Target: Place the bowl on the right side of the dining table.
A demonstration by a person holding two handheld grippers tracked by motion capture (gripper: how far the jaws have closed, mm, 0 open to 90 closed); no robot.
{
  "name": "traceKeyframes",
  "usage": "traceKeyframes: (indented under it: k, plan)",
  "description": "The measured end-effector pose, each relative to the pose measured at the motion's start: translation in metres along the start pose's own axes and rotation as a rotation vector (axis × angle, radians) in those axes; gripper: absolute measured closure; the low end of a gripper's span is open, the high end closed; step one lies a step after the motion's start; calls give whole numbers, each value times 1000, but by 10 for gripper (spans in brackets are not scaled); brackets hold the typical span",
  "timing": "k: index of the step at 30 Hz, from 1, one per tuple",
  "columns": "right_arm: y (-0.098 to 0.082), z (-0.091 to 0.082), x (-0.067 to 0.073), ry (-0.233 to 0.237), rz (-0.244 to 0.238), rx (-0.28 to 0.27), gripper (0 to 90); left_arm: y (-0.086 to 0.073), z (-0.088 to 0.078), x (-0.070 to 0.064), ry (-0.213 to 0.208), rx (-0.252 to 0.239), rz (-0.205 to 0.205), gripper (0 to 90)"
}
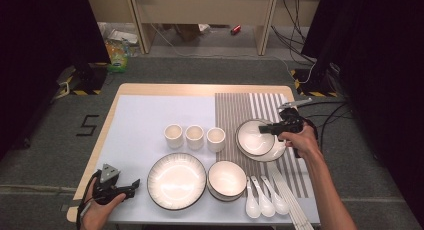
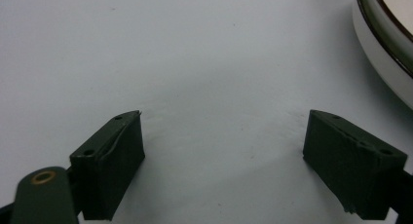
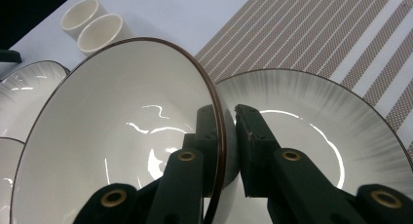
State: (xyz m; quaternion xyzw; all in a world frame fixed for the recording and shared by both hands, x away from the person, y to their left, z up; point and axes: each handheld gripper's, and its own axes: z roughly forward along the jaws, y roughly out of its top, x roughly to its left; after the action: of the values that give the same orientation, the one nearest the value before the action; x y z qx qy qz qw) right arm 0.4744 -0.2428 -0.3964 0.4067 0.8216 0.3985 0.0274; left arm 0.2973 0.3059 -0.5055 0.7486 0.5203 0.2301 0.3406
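Note:
My right gripper [image 1: 269, 130] is shut on the rim of a white bowl with a dark edge [image 1: 254, 137], holding it tilted over a white plate [image 1: 276, 151] on the striped mat. In the right gripper view the jaws pinch the bowl's rim [image 3: 214, 107], one inside and one outside, with the plate [image 3: 311, 117] just behind. My left gripper [image 1: 135, 183] rests at the table's near left corner, open and holding nothing. Its two pads [image 2: 114, 158] stand wide apart over bare white table, with the edge of a large plate [image 2: 384, 53] at the upper right.
Three white cups [image 1: 194, 136] stand in a row mid-table. A large plate [image 1: 176, 180] and a second bowl [image 1: 226, 179] sit near the front edge. Spoons [image 1: 264, 197] and chopsticks [image 1: 292, 197] lie front right. The striped mat [image 1: 235, 110] covers the right side.

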Motion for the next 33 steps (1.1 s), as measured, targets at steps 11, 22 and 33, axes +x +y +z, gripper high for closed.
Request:
traceKeyframes:
  k: [11, 22, 33]
  plan:
    - [-7, 5, -21, -30, 53, 19, 803, 0, 0, 0, -1, 0, -2, 139]
    - [-16, 12, -39, -53, 111, 36, 803, 0, 0, 0, -7, 7, -2, 139]
    - [-22, 18, -50, -66, 154, 46, 802, 0, 0, 0, -7, 7, -1, 139]
